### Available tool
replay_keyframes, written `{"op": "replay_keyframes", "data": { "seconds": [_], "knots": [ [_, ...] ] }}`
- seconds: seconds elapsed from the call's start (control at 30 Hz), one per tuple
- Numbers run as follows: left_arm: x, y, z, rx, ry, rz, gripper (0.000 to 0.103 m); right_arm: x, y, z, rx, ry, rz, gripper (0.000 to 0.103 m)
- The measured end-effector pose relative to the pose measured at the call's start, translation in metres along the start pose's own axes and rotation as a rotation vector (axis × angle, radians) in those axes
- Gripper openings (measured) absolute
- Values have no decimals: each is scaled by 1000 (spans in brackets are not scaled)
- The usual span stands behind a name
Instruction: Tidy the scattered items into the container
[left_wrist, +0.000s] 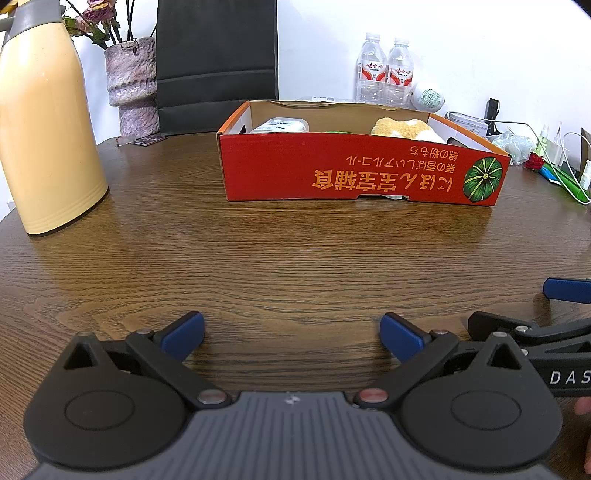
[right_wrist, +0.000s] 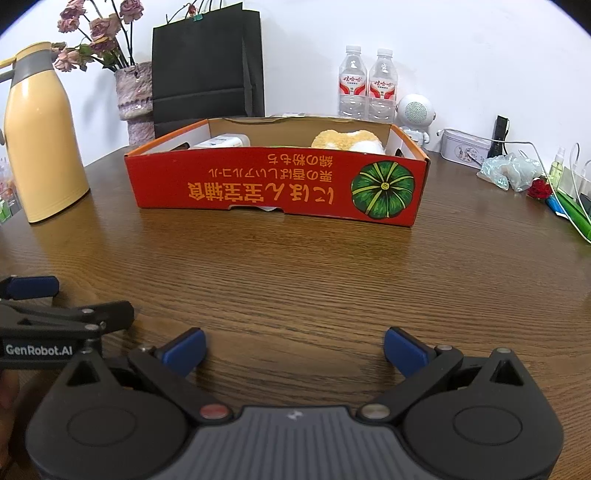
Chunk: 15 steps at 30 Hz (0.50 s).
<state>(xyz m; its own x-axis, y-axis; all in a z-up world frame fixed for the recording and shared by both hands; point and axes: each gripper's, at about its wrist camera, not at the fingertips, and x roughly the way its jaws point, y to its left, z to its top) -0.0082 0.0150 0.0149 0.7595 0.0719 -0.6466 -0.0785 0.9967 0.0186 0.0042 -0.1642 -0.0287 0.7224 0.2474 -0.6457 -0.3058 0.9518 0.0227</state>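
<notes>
A red cardboard box (left_wrist: 332, 166) (right_wrist: 258, 181) with orange print and a green pumpkin picture sits on the brown wooden table. Inside it lie a white packet (left_wrist: 279, 126) (right_wrist: 221, 142), a tan and white plush toy (left_wrist: 402, 128) (right_wrist: 347, 141) and something green that barely shows. My left gripper (left_wrist: 291, 334) hovers low over the table in front of the box, open, nothing between its blue pads. My right gripper (right_wrist: 293, 349) is beside it, also open and empty. Each gripper shows at the edge of the other's view.
A yellow thermos jug (left_wrist: 44, 125) (right_wrist: 40, 136) stands at the left. Behind the box are a vase of dried flowers (left_wrist: 131, 85) (right_wrist: 135, 96), a black paper bag (left_wrist: 216, 62) (right_wrist: 207, 62), two water bottles (left_wrist: 384, 70) (right_wrist: 367, 83) and a white speaker (right_wrist: 415, 110). Cables and clutter (right_wrist: 546, 177) fill the right edge.
</notes>
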Motion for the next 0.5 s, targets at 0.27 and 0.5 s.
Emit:
{"op": "replay_keyframes", "data": {
  "seconds": [0.27, 0.5],
  "knots": [
    [0, -1, 0, -1, 0, 3, 103, 0, 0, 0, 0, 0, 0, 103],
    [0, -1, -1, -5, 0, 8, 103, 0, 0, 0, 0, 0, 0, 103]
  ]
}}
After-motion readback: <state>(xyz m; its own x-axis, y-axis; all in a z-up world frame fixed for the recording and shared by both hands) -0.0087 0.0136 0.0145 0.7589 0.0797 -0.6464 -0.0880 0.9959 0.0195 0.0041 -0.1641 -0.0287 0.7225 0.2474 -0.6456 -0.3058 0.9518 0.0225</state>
